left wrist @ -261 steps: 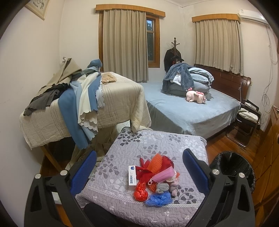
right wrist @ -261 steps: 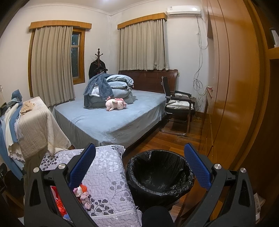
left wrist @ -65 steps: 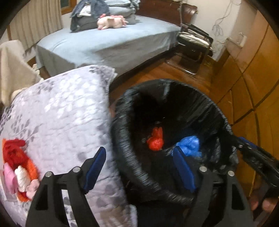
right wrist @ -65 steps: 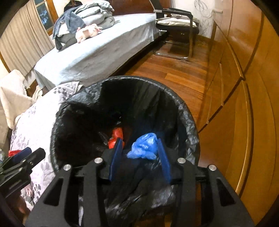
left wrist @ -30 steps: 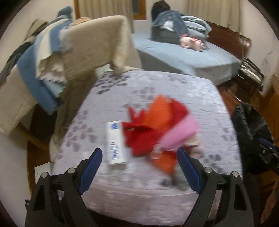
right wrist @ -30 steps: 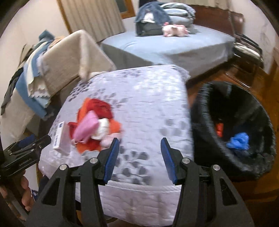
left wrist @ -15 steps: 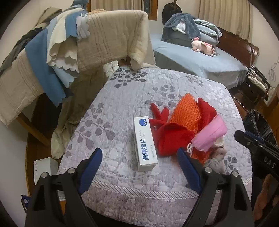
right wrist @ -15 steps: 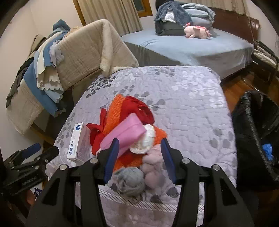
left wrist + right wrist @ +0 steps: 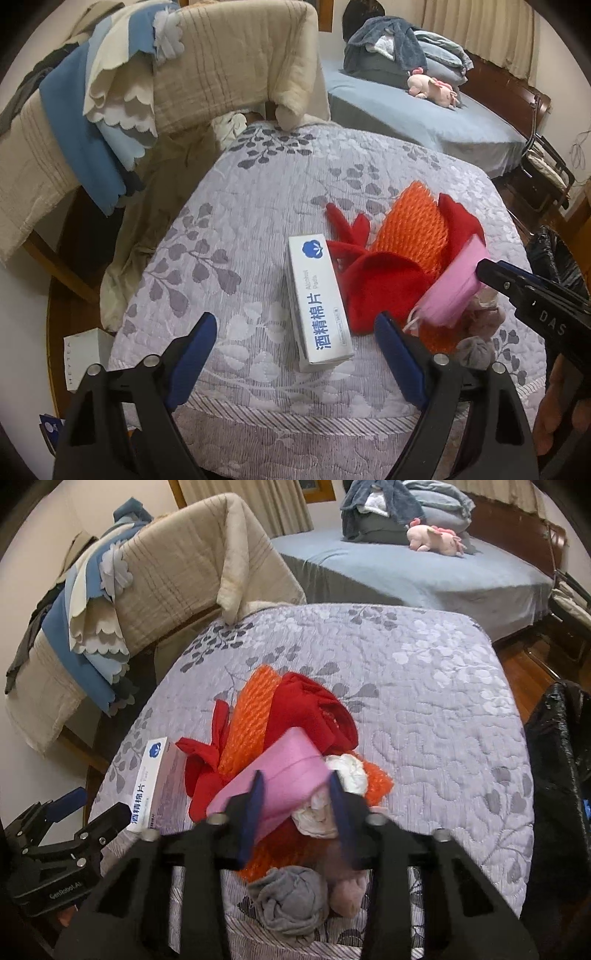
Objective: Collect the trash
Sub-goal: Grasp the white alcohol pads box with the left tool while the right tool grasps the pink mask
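Trash pile point(image 9: 295, 746) lies straight ahead of the right tool point(image 9: 295, 801), whose closing jaws straddle the pink mask point(image 9: 273, 775); the left tool point(image 9: 291, 350) gapes before the box point(image 9: 317, 302).

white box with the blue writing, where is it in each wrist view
Left wrist: the white box lies just below centre on the quilt, between the open left tongs, left of the red cloth.
Right wrist: it is at the left edge of the pile, seen end-on, left of the right tongs.
Shared landmark: the pink mask, right of the box in both.
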A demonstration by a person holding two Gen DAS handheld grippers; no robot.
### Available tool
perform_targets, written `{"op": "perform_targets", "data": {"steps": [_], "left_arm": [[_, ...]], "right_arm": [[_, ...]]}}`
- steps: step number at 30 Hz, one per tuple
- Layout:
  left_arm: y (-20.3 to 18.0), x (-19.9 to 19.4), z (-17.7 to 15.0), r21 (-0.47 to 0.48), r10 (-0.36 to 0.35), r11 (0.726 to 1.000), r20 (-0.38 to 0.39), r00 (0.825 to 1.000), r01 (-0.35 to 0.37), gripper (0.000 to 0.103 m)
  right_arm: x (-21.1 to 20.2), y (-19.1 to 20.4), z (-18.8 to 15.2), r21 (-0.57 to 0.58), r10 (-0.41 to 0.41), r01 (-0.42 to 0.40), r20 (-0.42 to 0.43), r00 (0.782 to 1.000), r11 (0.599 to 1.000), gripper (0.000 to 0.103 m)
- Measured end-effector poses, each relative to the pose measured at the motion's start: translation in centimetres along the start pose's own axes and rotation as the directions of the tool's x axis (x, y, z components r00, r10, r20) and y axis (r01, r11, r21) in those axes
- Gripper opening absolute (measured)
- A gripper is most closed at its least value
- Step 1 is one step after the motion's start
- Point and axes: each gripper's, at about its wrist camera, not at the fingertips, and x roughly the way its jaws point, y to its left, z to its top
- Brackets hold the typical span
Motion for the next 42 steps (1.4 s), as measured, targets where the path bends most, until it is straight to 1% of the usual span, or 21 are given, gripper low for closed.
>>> {"op": "perform_targets", "data": {"steps": [1, 2, 5, 10, 19, 21, 22, 23, 24, 25, 26, 27, 32, 36, 42], "left_arm": [[0.0, 0.2, 0.0, -0.005, -0.002, 1.000, -0.004, 1.000, 0.002, 0.086], [-0.1, 0.5, -0.1, -0.009, -0.007, 1.000, -0.010, 1.000, 0.007, 0.086], [-0.4, 1.0, -0.3, -0.006, -0.009, 1.000, -0.023, 1.000, 0.008, 0.086], [-0.7, 1.4, -0.5, -0.008, -0.010, 1.000, -0.032, 0.999, 0.010, 0.086], [-1.0, 2.9, -0.4, -0.024, 0.010, 1.000, -0.056, 0.998, -0.012, 0.084], [-1.1, 3.2, -0.5, -0.023, 0.012, 1.000, -0.064, 0.998, -0.014, 0.080], [-1.1, 3.3, -0.5, -0.020, 0.010, 1.000, -0.069, 0.998, -0.012, 0.076], [-1.1, 3.5, -0.6, -0.016, 0.009, 1.000, -0.075, 0.997, -0.010, 0.069], [-1.1, 3.5, -0.7, -0.013, 0.007, 1.000, -0.083, 0.996, -0.008, 0.065], [-1.0, 3.6, -0.8, -0.012, 0.000, 1.000, -0.091, 0.996, -0.001, 0.055], [-1.0, 3.7, -0.9, -0.015, -0.010, 1.000, -0.101, 0.995, 0.009, 0.041], [-0.8, 3.8, -0.9, -0.023, -0.024, 1.000, -0.117, 0.993, 0.021, 0.031], [-0.6, 3.1, -1.0, -0.031, -0.037, 0.999, -0.115, 0.993, 0.034, 0.030], [-1.1, 1.2, -0.8, -0.012, -0.017, 1.000, -0.083, 0.996, 0.016, 0.030], [-1.5, -2.0, -0.3, -0.023, -0.015, 1.000, -0.045, 0.999, 0.014, 0.030]], "right_arm": [[0.1, 0.0, -0.1, -0.001, 0.003, -0.003, -0.005, 1.000, 1.000, 0.021], [0.2, -0.1, -0.2, -0.002, 0.009, -0.009, -0.006, 1.000, 1.000, 0.016], [-0.1, -0.2, -0.2, 0.002, 0.024, -0.024, -0.004, 1.000, 1.000, 0.006], [-1.1, -0.4, -0.2, 0.017, 0.056, -0.056, 0.006, 0.998, 0.998, 0.004], [-2.3, -0.9, -0.1, 0.030, 0.069, -0.070, 0.021, 0.997, 0.997, 0.004], [-2.3, -1.0, -0.1, 0.033, 0.073, -0.073, 0.020, 0.997, 0.997, 0.004], [-2.4, -1.0, -0.1, 0.035, 0.074, -0.074, 0.021, 0.997, 0.997, 0.004], [-2.6, -1.0, -0.1, 0.034, 0.075, -0.076, 0.022, 0.997, 0.997, 0.004], [-2.7, -1.0, -0.1, 0.033, 0.076, -0.077, 0.024, 0.997, 0.997, 0.004], [-2.8, -1.0, -0.1, 0.033, 0.078, -0.079, 0.026, 0.997, 0.996, 0.004], [-3.0, -1.0, -0.1, 0.033, 0.080, -0.081, 0.028, 0.996, 0.996, 0.004], [-3.2, -1.0, 0.0, 0.033, 0.082, -0.083, 0.030, 0.996, 0.996, 0.004], [-4.4, -0.7, 0.2, 0.026, 0.091, -0.092, 0.048, 0.995, 0.995, 0.004], [-5.6, -0.7, 0.3, 0.021, 0.091, -0.092, 0.067, 0.994, 0.996, 0.004], [-7.7, -1.5, 0.7, 0.021, 0.075, -0.078, 0.099, 0.992, 0.997, 0.004]]}}
